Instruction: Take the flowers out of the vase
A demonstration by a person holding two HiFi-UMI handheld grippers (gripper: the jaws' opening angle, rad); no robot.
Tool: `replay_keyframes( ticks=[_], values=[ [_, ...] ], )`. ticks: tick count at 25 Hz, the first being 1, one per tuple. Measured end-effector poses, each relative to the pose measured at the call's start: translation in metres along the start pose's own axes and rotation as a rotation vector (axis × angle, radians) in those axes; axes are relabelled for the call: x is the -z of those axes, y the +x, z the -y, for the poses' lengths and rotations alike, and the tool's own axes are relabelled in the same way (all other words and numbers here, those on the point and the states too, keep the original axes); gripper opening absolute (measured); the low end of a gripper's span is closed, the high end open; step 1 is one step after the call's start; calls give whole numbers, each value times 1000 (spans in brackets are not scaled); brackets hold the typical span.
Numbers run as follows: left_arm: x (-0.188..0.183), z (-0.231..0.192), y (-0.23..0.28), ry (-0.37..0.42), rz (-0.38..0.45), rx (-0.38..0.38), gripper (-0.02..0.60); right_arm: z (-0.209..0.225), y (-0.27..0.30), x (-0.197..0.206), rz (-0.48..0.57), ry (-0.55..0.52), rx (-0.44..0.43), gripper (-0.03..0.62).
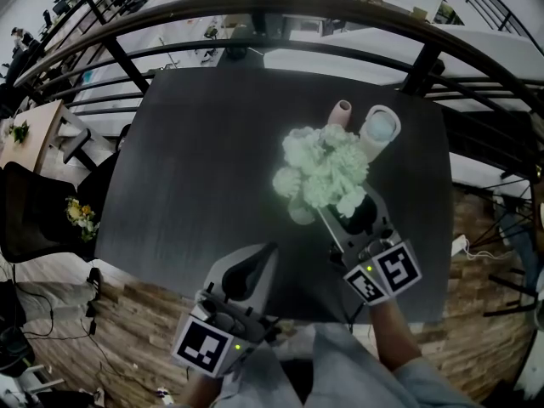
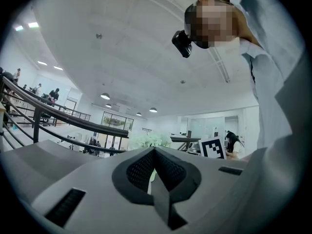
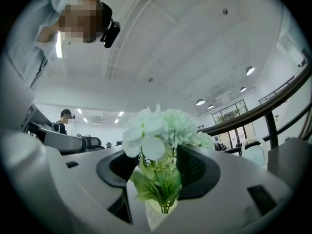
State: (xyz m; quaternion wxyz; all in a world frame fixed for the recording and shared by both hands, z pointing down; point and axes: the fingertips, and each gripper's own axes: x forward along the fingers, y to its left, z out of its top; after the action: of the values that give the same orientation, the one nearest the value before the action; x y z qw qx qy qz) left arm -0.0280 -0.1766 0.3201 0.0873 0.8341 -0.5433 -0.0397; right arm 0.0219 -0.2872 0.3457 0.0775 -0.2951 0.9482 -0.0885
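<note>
- The right gripper (image 1: 364,206) points level over the dark counter (image 1: 195,168), and its fingers (image 3: 197,169) are closed on the flowers (image 3: 156,130). The leafy stems fill the gap between the two dark pads and meet them on both sides.
- The pale green and white blooms rise above the right fingertips. In the head view the flowers (image 1: 323,168) spread just beyond and to the left of those fingers.
- Directly below the right fingers, the stems run down into the mouth of a white vase (image 3: 158,216), so the lower ends of the stems are inside it.
- The head view does not show that vase clearly, because the blooms cover it.
- Beyond the right fingertips, past the blooms, two more vessels stand side by side on the counter. One is a pinkish vase (image 1: 342,111), and a wider white vessel (image 1: 379,127) stands to its right.
- The left gripper (image 1: 269,250) is held level near the front edge of the counter, well to the left of the right fingers.
- The left fingers (image 2: 141,169) are closed together, with nothing between them.
- From the left gripper (image 2: 153,152) view, the blooms show ahead of the fingertips and apart from them.
</note>
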Motion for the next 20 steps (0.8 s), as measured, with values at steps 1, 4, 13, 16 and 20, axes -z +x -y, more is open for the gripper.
replay_keyframes(
  ticks=[1, 4, 13, 16, 20],
  values=[
    [-1, 0, 0, 1, 2, 1, -2, -1, 0, -2, 5, -2, -1, 249],
    [-3, 0, -2, 6, 12, 4, -2, -4, 1, -8, 17, -10, -7, 250],
    [-12, 5, -10, 13, 42, 16, -2, -12, -2, -28, 51, -35, 3, 250],
    [-15, 6, -16, 17, 53, 23, -2, -16, -4, -34, 65, -41, 12, 250],
    [-19, 6, -18, 23, 64, 27, -2, -20, -4, -44, 78, -56, 10, 250]
  ],
)
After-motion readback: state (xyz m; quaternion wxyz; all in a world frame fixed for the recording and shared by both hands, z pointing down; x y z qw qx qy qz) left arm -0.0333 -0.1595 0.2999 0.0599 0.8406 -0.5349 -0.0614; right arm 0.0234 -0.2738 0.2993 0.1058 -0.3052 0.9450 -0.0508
